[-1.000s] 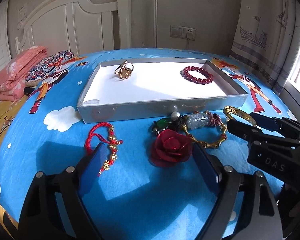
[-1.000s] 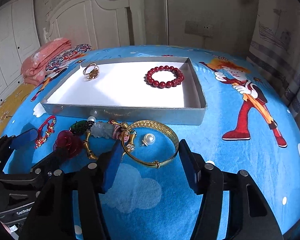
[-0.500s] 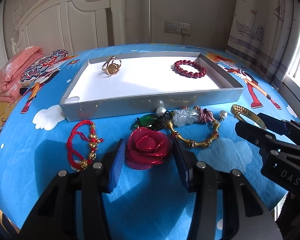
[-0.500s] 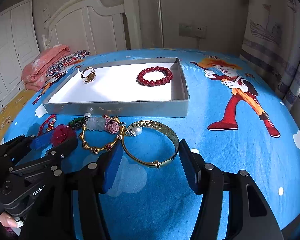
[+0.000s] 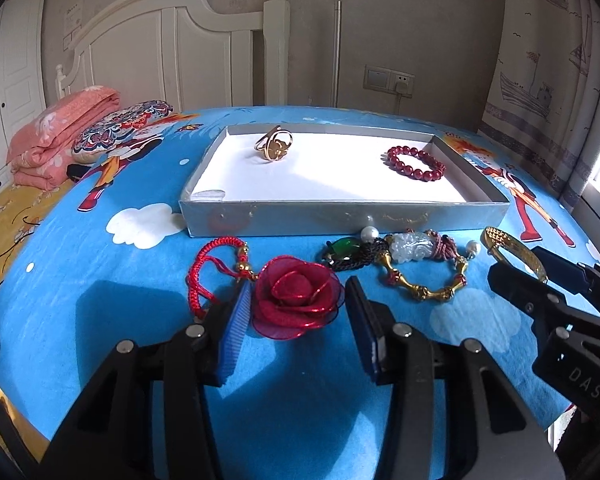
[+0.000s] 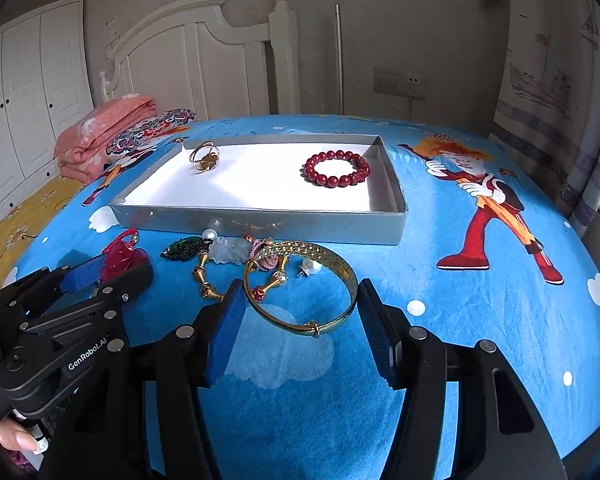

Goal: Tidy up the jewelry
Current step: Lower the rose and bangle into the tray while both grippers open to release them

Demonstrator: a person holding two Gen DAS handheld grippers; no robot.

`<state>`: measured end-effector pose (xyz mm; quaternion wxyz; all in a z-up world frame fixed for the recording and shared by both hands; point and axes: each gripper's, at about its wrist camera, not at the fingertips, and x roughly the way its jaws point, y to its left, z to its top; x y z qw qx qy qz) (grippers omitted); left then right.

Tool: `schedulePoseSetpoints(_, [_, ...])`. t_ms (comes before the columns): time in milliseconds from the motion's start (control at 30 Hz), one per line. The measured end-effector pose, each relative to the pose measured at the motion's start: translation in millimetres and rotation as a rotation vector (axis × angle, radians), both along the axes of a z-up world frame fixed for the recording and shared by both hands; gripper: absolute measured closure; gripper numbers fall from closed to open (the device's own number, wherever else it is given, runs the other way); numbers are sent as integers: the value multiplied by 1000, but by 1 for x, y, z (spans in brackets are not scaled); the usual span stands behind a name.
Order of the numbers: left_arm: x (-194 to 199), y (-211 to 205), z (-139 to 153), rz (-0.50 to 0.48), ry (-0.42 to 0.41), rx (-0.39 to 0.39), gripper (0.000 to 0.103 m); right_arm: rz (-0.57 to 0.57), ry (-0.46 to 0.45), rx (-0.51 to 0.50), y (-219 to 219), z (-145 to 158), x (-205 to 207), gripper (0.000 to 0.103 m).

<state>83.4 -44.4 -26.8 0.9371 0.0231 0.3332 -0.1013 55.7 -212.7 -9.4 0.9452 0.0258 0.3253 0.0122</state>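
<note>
left gripper (image 5: 296, 304): your fingers straddle the red rose (image 5: 298, 300). Left pad sits at the petal edge, right pad looks just clear of it; I can't tell whether either one presses. No firm grip visible.
right gripper (image 6: 300, 308): your fingers stand parted on either side of the gold bangle (image 6: 300, 284). Both pads are clear of the band, nothing is held.
red rose: lies on the blue surface (image 5: 100, 280), in front of the tray's near wall, left of the main pile.
tray (image 5: 340, 216): silver box with white floor, sits beyond the loose pieces. It holds the gold ring (image 5: 273, 146) at far left and the red bead bracelet (image 5: 416, 162) at far right, well apart.
red cord bracelet (image 5: 216, 268): on the surface just left of the rose, its gold beads touching the petals or under them.
pile: green pendant (image 5: 342, 250), pale carved pendant (image 5: 414, 246) and gold link bracelet (image 5: 424, 284) are tangled together just in front of the tray wall, between the rose and the bangle.
pearls: one (image 5: 368, 234) is against the tray wall, another (image 6: 312, 267) lies inside the bangle loop.
gold bangle: flat on the surface, its far side overlapping the link bracelet.
your hand (image 6: 16, 438): fingertips visible at the bottom left of the right wrist view, behind the left gripper body.
</note>
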Motion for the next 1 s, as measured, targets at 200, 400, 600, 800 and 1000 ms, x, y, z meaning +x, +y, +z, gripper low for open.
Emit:
schedulePoseSetpoints(200, [17,6,19,24,-25,-15,57,16,-30,-42,7,17,21,48])
schedulePoseSetpoints(400, [55,2,42,23,-37,-21,56,23,-52,-65,11,36,57,48])
schedulePoseSetpoints(600, [96,-7,55,27,-37,-1,56,25,-47,-89,13,41,95,48])
schedulePoseSetpoints(800, [137,-13,53,46,2,4,56,26,-29,-93,14,39,130,48])
schedulePoseSetpoints(1000, [165,-14,40,72,37,27,56,11,-3,-89,14,32,157,48])
